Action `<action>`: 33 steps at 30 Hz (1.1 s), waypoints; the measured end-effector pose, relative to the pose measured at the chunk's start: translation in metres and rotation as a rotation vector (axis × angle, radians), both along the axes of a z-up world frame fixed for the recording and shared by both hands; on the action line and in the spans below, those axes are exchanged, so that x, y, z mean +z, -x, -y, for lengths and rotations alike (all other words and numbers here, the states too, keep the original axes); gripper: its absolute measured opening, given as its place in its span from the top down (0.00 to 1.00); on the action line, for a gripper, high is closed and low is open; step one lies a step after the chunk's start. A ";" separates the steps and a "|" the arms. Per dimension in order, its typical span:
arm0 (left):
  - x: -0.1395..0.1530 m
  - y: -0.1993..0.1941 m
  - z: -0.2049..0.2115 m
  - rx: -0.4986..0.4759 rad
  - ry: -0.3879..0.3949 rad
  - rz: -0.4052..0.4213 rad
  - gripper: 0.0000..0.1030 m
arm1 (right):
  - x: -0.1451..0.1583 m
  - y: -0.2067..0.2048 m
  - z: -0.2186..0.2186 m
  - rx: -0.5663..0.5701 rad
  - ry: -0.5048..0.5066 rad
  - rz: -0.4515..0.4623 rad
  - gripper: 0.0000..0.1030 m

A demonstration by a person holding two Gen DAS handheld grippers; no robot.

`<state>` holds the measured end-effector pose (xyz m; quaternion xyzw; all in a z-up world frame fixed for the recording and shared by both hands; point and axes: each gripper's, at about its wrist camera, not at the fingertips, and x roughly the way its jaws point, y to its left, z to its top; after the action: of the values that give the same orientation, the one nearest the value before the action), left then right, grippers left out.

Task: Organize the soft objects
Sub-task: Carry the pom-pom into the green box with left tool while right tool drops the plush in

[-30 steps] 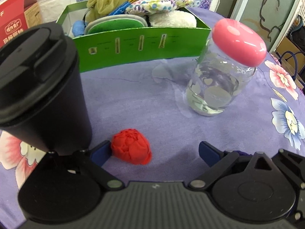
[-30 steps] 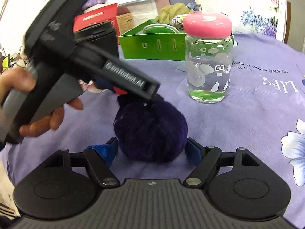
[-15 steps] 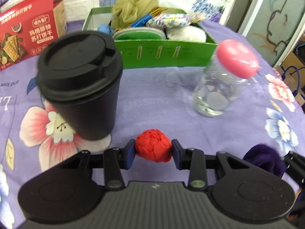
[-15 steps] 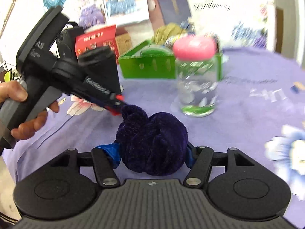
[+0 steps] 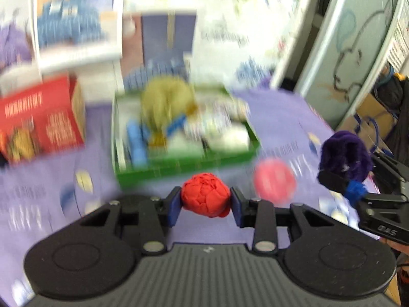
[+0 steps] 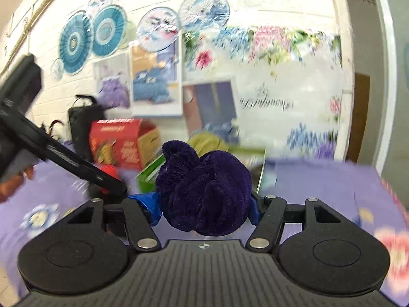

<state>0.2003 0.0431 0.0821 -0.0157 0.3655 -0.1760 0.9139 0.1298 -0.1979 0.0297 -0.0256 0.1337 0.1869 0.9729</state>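
The green box [image 5: 186, 163] sits on the purple flowered tablecloth [image 5: 278, 117], open at the top and crowded with soft things, all smeared by motion blur: a yellow-green mesh puff [image 5: 166, 102] heaped at the back, a blue piece [image 5: 136, 143] along the left wall, and pale, patterned pads [image 5: 230, 138] toward the right. At 9 o'clock from the box stands a red carton [image 5: 41, 122]; at 4 o'clock from it shows the pink lid [image 5: 274, 183] of a jar, whose contents cannot be made out. The left gripper [image 5: 205, 203] points downward over the cloth with the box just ahead at 12 o'clock, its 2 blue pads pressed against the sides of a red crumpled ball [image 5: 205, 194], which is clear of the table. At 3 o'clock in that view, the right gripper [image 5: 340, 176] reaches in from the edge, clamped on a dark purple plush ball [image 5: 345, 153]. In its own view the right gripper [image 6: 204, 209] points closer to level, toward the wall of paper fans [image 6: 104, 30], the plush ball [image 6: 204, 192] bulging between the blue pads [image 6: 147, 203]. The left gripper's body [image 6: 64, 158] crosses at 9 o'clock, with fingers of a hand [image 6: 15, 181] at the handle.
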 end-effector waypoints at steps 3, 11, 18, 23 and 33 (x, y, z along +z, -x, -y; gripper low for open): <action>0.017 -0.050 0.000 0.031 -0.043 0.034 0.63 | 0.012 -0.061 -0.005 0.021 0.037 -0.032 0.53; -0.012 -0.173 -0.014 0.195 -0.124 -0.079 0.62 | -0.002 -0.191 -0.034 0.066 0.063 -0.203 0.50; -0.032 -0.196 -0.005 0.224 -0.247 -0.075 0.33 | -0.007 -0.236 -0.035 0.031 0.014 -0.331 0.47; -0.036 -0.190 0.003 0.193 -0.258 -0.057 0.33 | 0.002 -0.227 -0.037 0.026 0.002 -0.260 0.44; -0.031 -0.182 0.004 0.185 -0.232 -0.053 0.32 | 0.012 -0.224 -0.037 -0.008 0.017 -0.251 0.39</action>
<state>0.3823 0.0388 0.0509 0.0516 0.4046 -0.0469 0.9118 0.3533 -0.1613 0.0412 -0.0096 0.2563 0.1835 0.9490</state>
